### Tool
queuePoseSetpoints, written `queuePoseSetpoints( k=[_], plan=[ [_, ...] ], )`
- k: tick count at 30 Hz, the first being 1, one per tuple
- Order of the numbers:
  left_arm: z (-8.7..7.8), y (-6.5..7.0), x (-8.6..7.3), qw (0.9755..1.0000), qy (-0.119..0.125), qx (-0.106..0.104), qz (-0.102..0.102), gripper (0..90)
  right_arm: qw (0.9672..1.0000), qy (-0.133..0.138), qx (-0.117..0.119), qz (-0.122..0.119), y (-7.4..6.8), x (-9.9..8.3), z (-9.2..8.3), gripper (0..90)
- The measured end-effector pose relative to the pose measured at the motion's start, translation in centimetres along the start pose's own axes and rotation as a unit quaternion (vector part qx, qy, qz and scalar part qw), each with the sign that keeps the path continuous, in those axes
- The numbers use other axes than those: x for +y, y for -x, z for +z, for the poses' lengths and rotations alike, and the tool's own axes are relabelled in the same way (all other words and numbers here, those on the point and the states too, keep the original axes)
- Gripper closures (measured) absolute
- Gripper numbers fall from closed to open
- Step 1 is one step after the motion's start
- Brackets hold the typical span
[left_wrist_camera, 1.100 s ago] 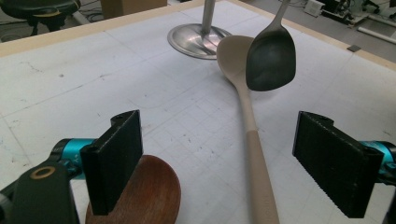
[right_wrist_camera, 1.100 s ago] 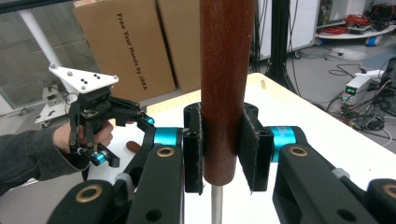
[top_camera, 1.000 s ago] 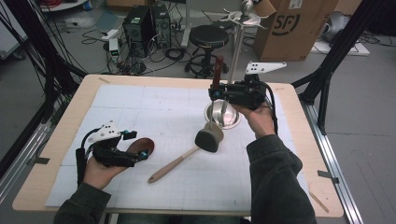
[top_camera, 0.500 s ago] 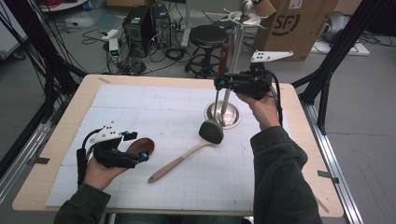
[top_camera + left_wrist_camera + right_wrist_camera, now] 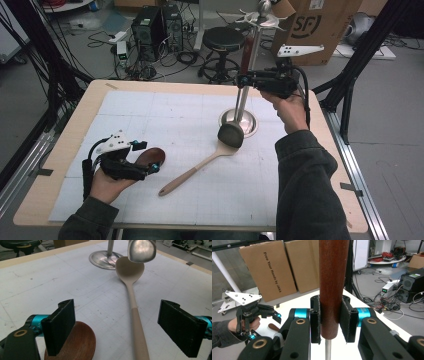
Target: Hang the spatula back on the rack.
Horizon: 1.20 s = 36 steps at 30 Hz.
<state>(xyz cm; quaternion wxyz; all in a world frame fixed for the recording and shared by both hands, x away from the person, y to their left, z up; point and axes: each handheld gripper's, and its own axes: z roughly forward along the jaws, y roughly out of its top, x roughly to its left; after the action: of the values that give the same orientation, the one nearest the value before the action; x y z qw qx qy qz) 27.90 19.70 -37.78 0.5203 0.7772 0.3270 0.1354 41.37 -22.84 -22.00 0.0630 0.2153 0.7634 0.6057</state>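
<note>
My right gripper is shut on the dark wooden handle of a metal ladle and holds it upright above the table. Its shiny bowl hangs just over the head of a beige spoon lying on the white mat. Right behind the ladle stands a metal stand with hooks at its top. My left gripper rests open near the mat's front left. One of its jaws sits over a dark brown wooden spoon.
The gridded white mat covers most of the wooden table. Beyond the far edge stand a black stool, computer cases, cables and a cardboard box. A black frame leg rises at the right.
My right gripper has risen with the ladle, from low over the stand's base to level with the pole's upper half. The left hand and the beige spoon have kept still.
</note>
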Motion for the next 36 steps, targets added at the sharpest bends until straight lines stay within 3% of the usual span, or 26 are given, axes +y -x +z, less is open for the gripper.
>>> queuePoseSetpoints(
  k=[18, 36],
  plan=[
    [0.0, 0.0, 0.0, 1.0000, 0.002, 0.000, -0.001, 15.3, 0.9998, 0.007, -0.017, 0.002, 0.9, 1.9, -1.0, 73.5],
    [0.0, 0.0, 0.0, 1.0000, 0.004, -0.004, 0.001, 15.2, 0.9993, 0.003, -0.031, 0.022, 2.6, 1.6, -0.9, 73.5]
  ],
)
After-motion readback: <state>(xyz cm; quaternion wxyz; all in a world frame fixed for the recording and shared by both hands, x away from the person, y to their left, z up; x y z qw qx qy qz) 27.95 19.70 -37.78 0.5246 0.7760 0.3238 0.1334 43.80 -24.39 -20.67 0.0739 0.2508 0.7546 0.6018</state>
